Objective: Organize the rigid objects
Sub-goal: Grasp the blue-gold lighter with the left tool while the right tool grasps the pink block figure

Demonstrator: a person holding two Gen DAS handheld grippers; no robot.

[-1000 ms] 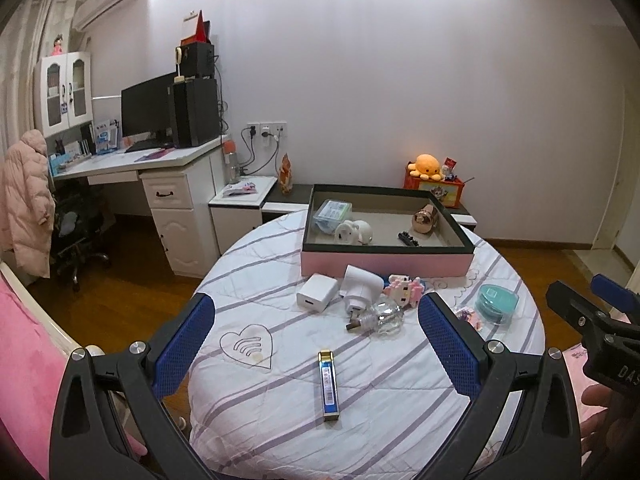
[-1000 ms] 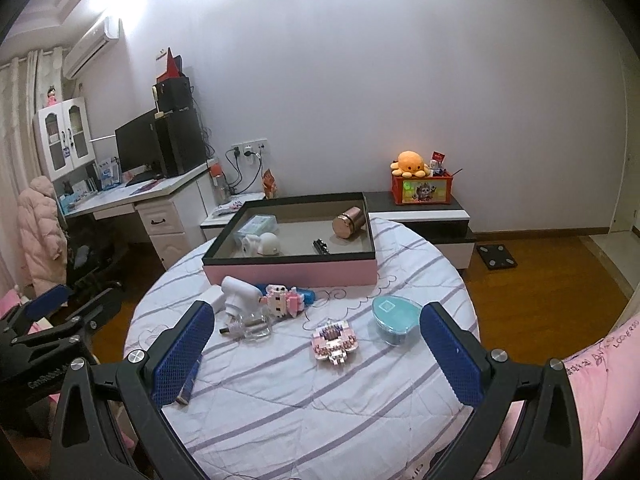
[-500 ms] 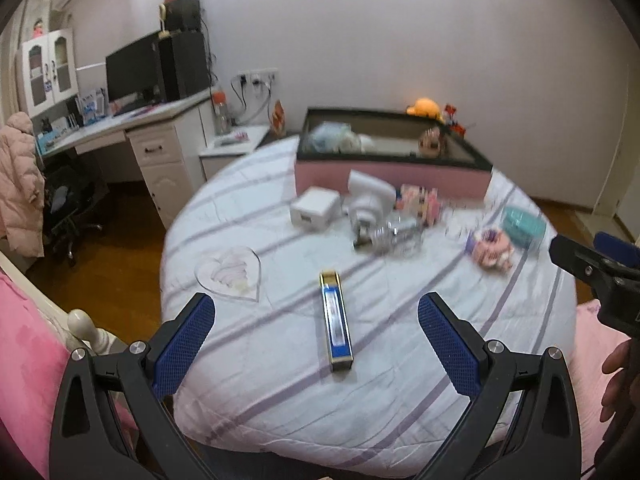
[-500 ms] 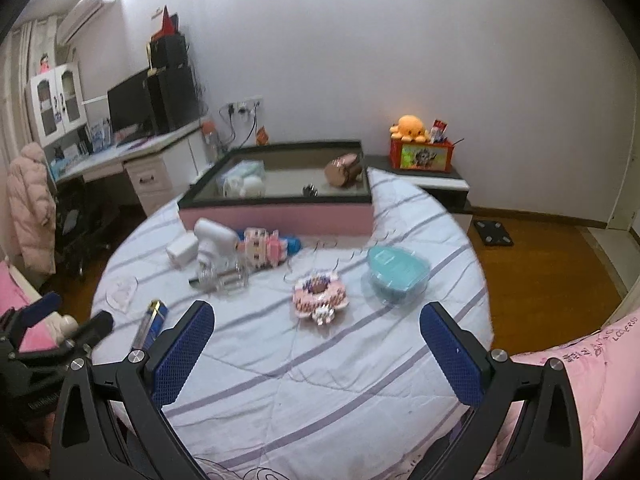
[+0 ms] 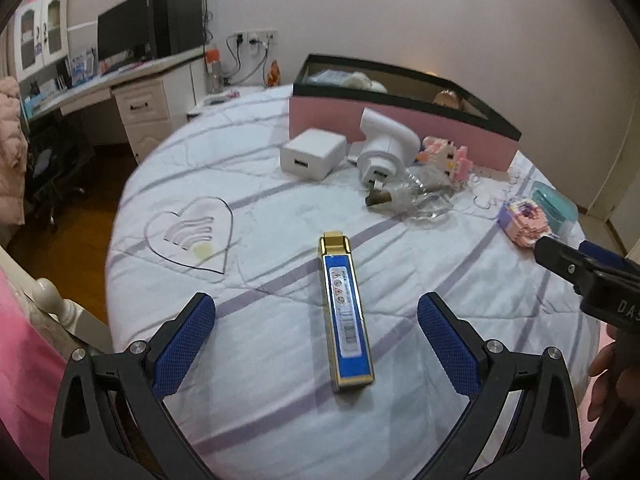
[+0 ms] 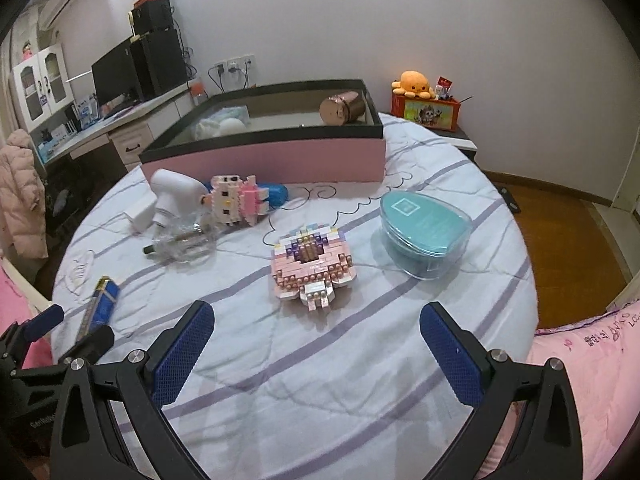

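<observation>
Left gripper (image 5: 316, 344) is hanging spread wide over the bed (image 5: 260, 184), its fingers flanking but not touching the blue-and-gold bar (image 5: 346, 312); the pink box (image 5: 400, 128) is hiding most of its contents. Right gripper (image 6: 316, 348) is likewise gaping, empty, just short of the pink block model (image 6: 310, 266), teal case (image 6: 424, 232) beside it.

Left hand-held gripper (image 5: 316, 340), right hand-held gripper (image 6: 316, 340): black frames, blue textured pads, silver screws.

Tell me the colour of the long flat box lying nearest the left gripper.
Blue with gold edges; clearest in the left wrist view.
</observation>
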